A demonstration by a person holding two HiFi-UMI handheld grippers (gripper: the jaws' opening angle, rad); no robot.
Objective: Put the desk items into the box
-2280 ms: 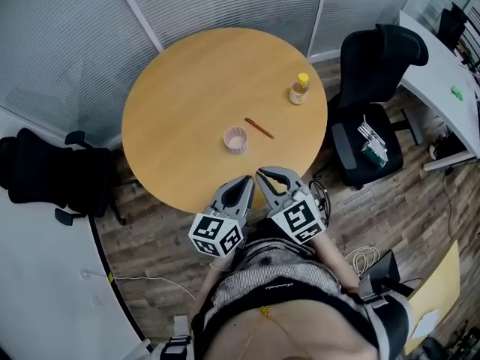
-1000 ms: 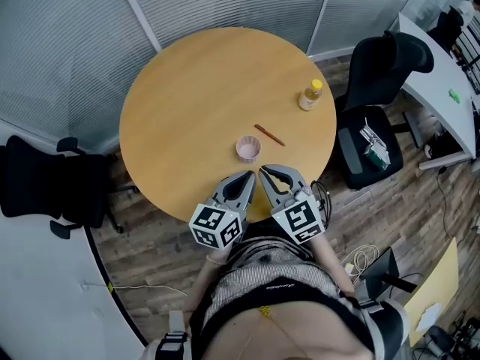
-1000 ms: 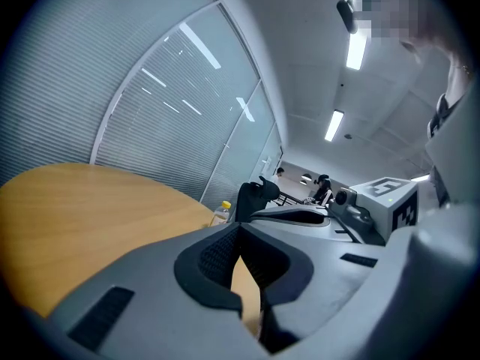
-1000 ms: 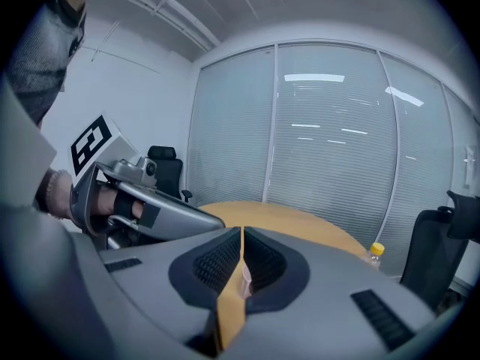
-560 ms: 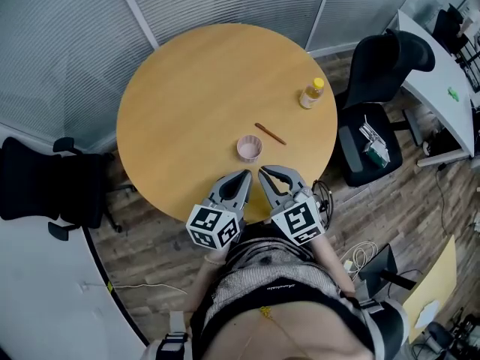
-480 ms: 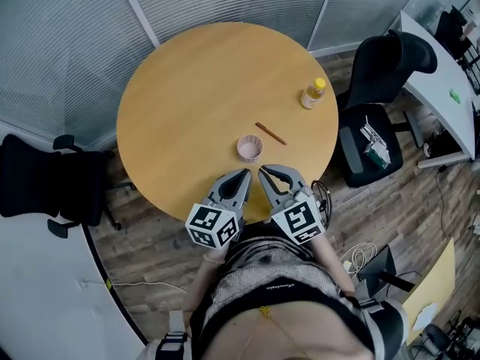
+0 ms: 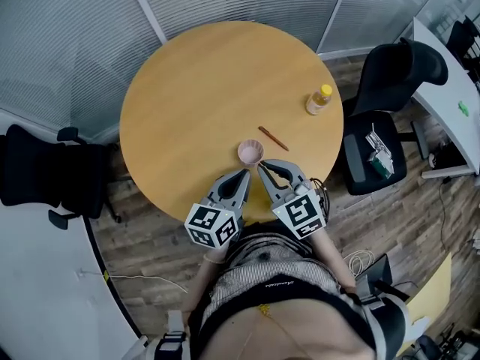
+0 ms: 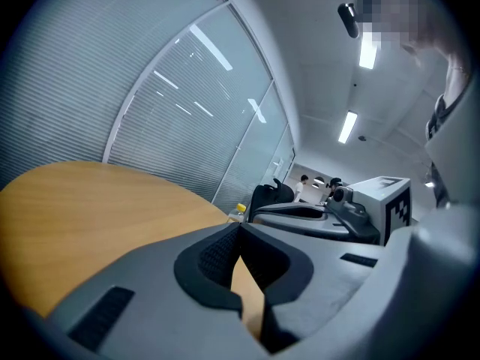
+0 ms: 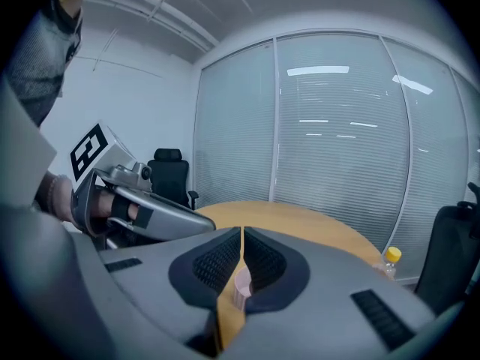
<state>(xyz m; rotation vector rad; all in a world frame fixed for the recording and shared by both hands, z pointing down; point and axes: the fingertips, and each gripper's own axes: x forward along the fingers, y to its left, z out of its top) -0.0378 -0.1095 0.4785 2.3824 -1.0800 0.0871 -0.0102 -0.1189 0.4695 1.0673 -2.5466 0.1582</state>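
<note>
Left gripper [image 8: 238, 227] is clenched, its jaw tips meeting with nothing between them, and it hangs over the near edge of the round wooden table [image 7: 187, 81], close to the person's torso. Right gripper [image 9: 241, 235] sits just beside it, likewise clenched and empty, so the two point forward side by side with their tips near each other. Just ahead of those tips a small pink cup [image 7: 250, 152] stands upright on the table, ungripped; the right gripper view shows it through the gap under the closed jaws. A little farther and to the right lies a thin brown stick [image 7: 273, 138], flat on the wood and apart from the cup. Farther still, near the table's right edge, a bottle with a yellow cap [image 7: 319, 100] stands upright. Off the table, a black office chair [image 7: 394, 81] stands at the right, and a glass wall with blinds [image 7: 75, 36] runs behind.
</note>
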